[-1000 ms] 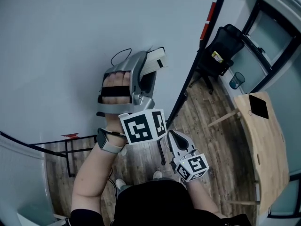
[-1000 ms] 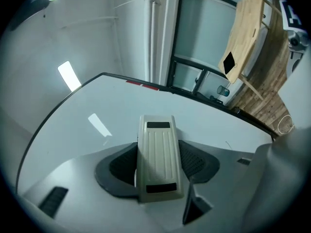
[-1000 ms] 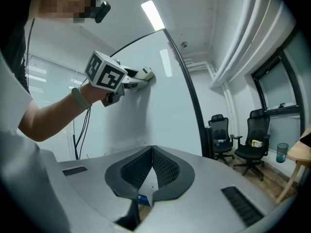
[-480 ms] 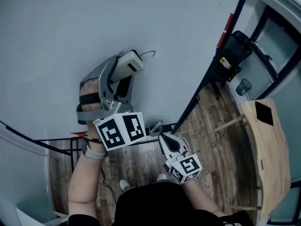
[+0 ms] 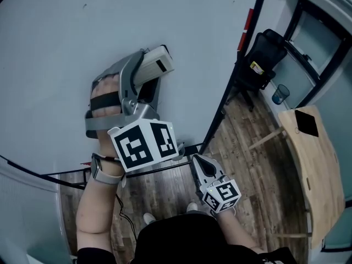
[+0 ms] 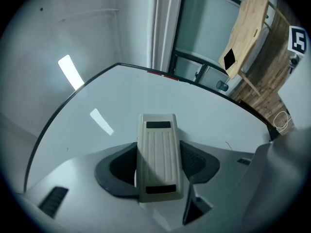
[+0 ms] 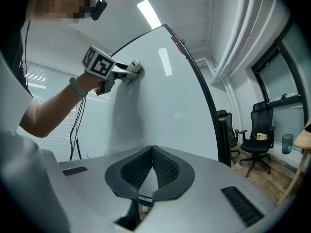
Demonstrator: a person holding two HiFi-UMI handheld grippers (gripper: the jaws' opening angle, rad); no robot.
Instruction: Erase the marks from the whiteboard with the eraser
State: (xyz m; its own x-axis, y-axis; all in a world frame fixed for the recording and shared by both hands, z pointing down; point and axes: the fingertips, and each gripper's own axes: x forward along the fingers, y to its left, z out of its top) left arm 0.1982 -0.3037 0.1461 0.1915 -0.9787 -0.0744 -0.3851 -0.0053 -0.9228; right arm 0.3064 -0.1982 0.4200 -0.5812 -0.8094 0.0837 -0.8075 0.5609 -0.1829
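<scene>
Mid-wipe, the left gripper clamps the cream ribbed plastic eraser against the glossy white whiteboard toward its right edge, while the right gripper hangs closed and empty; the next move probably calls for a pressed sweep across any remaining marks.

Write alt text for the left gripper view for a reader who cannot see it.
The left gripper is shut on a beige ribbed eraser in front of the whiteboard. A wooden table shows at upper right.
</scene>
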